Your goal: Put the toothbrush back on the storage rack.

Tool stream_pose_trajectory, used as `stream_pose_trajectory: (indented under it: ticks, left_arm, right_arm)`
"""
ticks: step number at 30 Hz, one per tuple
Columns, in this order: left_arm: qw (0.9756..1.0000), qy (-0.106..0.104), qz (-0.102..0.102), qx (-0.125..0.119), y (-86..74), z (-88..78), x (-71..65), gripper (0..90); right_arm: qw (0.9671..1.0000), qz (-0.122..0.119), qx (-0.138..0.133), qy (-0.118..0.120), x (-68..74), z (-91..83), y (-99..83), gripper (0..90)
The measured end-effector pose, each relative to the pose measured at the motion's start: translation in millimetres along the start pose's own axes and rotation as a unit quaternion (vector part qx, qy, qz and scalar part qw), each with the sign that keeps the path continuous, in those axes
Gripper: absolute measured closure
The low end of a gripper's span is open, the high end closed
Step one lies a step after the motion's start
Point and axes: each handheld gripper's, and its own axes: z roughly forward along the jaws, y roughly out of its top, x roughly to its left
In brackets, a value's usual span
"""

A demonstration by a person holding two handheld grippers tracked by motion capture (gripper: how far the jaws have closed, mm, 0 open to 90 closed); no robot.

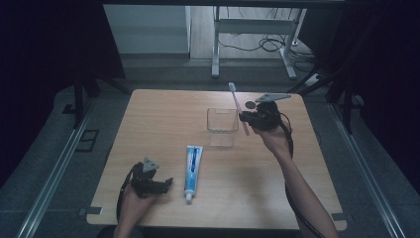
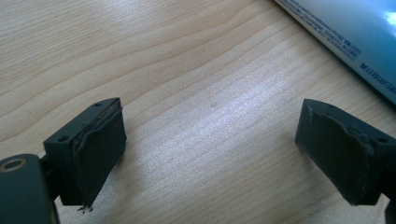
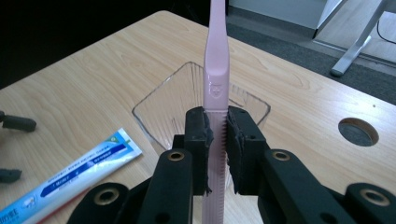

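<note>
Above the pale wooden surface (image 1: 148,129), the right tool (image 1: 246,118) clamps a slim pink plastic toothbrush (image 1: 237,106) nearly upright, just right of the clear square plastic cup (image 1: 222,127); left tool (image 1: 166,183) gapes, empty.

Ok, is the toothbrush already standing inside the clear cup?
No, the right tool holds the pink toothbrush clamped by its handle, lifted above and beside the clear cup, not inside it.

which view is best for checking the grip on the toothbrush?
Right gripper view: the right gripper is clamped on the pink toothbrush handle, seen close up. High view shows the toothbrush small, slanting beside the clear cup. Left gripper view gives nothing on it.
</note>
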Motion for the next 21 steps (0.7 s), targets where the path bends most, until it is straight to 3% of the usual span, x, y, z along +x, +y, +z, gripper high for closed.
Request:
stream_pose_trajectory:
  ticks: [21]
  left_arm:
    - [1.0000,0.000,-0.001,0.000,0.0,0.0,0.0,8.6]
  right_arm:
    - [0.9998,0.003,-0.020,0.006,11.1,30.3,21.0,78.4]
